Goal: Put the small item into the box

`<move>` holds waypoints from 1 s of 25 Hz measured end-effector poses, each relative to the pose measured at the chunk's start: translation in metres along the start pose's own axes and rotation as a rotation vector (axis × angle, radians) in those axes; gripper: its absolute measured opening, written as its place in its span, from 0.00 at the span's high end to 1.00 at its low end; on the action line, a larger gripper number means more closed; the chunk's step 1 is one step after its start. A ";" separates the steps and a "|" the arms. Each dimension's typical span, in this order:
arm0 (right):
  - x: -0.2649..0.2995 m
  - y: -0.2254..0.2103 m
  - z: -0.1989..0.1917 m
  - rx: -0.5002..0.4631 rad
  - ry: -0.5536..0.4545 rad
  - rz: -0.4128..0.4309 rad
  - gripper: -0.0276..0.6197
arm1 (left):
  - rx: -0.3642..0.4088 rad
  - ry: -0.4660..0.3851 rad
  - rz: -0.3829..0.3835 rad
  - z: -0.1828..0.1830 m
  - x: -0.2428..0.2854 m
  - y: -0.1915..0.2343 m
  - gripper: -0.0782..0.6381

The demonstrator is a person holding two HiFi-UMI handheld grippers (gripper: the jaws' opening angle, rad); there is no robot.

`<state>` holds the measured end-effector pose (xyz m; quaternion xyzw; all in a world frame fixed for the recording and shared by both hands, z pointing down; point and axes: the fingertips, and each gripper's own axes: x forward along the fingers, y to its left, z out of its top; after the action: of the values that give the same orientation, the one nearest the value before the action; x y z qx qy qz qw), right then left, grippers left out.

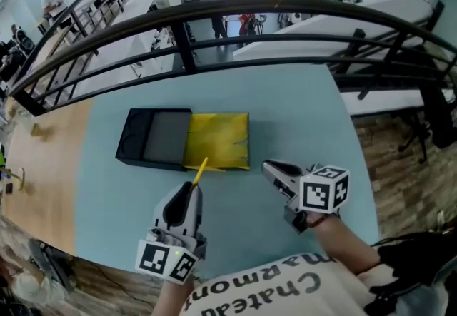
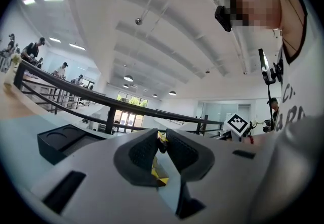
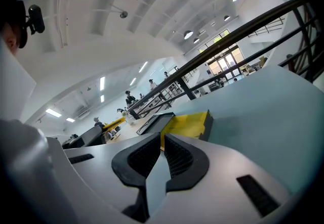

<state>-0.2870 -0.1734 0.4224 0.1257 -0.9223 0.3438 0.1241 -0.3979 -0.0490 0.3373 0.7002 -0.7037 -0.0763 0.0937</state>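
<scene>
left gripper (image 1: 191, 190), low and left of centre, is clamped on the thin yellow item (image 1: 201, 170), whose long axis points up-frame with its tip at the near edge of the box (image 1: 153, 138), while the right gripper (image 1: 275, 170), jaws nearly together on nothing, sits farther right.

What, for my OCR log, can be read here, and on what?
"Chateau Marmon", upside down in the head view, its end hidden: on the person's white shirt.
Marker cubes: black-and-white square patterns, no letters.
Black box: no print visible.
</scene>
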 end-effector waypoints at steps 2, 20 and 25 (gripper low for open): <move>0.008 -0.006 -0.006 0.022 -0.004 -0.031 0.88 | -0.011 0.025 -0.041 -0.006 0.012 0.009 0.82; 0.047 -0.065 -0.040 0.243 -0.091 -0.235 0.88 | 0.054 0.359 -0.227 -0.086 0.115 0.073 0.82; 0.044 -0.078 -0.046 0.283 -0.109 -0.252 0.88 | 0.095 0.451 -0.243 -0.105 0.139 0.070 0.82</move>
<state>-0.2969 -0.2066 0.5170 0.2747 -0.8472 0.4443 0.0971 -0.4408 -0.1846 0.4593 0.7824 -0.5786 0.1039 0.2053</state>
